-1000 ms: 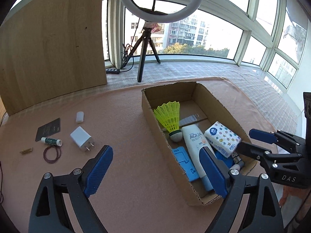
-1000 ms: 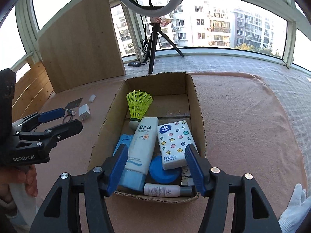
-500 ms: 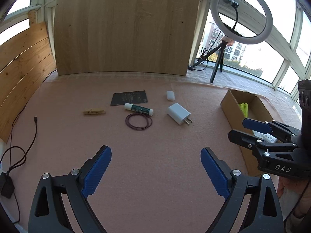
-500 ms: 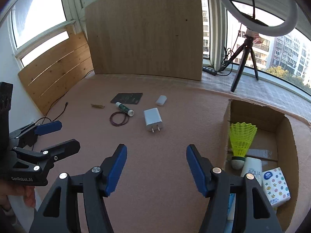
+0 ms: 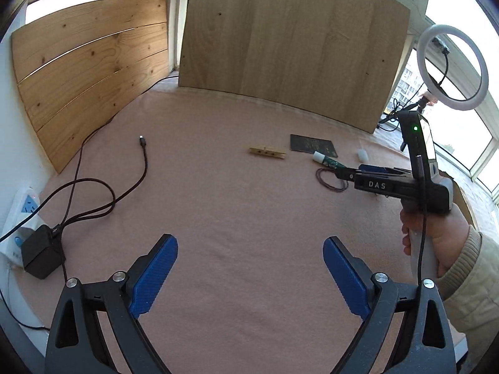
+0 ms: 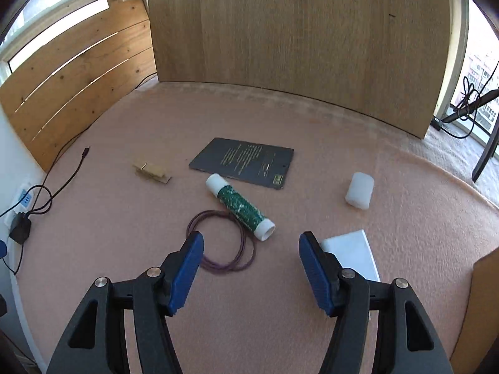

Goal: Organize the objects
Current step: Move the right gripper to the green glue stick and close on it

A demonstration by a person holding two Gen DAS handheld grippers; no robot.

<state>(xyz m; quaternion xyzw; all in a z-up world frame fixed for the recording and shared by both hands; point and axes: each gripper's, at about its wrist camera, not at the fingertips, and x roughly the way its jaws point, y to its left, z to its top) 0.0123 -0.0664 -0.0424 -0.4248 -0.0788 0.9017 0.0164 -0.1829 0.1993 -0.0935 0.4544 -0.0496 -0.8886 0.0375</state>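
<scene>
On pink surface (image 6: 312, 143), right of centre: lying flat, green glue stick (image 6: 240, 208) with white caps, near end resting over purple hair tie (image 6: 222, 242), far end just touching dark card (image 6: 244, 162). Sitting left of card, apart from it: wooden clothespin (image 6: 152, 172). Standing well right of card: small white cap-like piece (image 6: 359, 190). Lying nearest on the right: white charger block (image 6: 352, 254), partly hidden behind right finger of right gripper (image 6: 251, 268).

Hovering above hair tie and glue stick: right gripper, jaws spread wide, gripping nothing. Showing also in left wrist view as black "DAS" body, tips over the hair tie, right hand (image 5: 436, 233) wrapped round handle.

Hovering over bare pink surface, nearer and left of the objects: left gripper (image 5: 249, 277), jaws spread wide too, nothing between them.

Trailing along far left: dark cable (image 5: 137, 184) with loose plug end, running to black adapter (image 5: 42, 257) in white power strip (image 5: 15, 218). Leaning at far edge: big wooden board (image 6: 299, 43), slatted wooden panel (image 5: 90, 74) at left. Standing far right by window: ring light (image 5: 452, 65) on tripod.
</scene>
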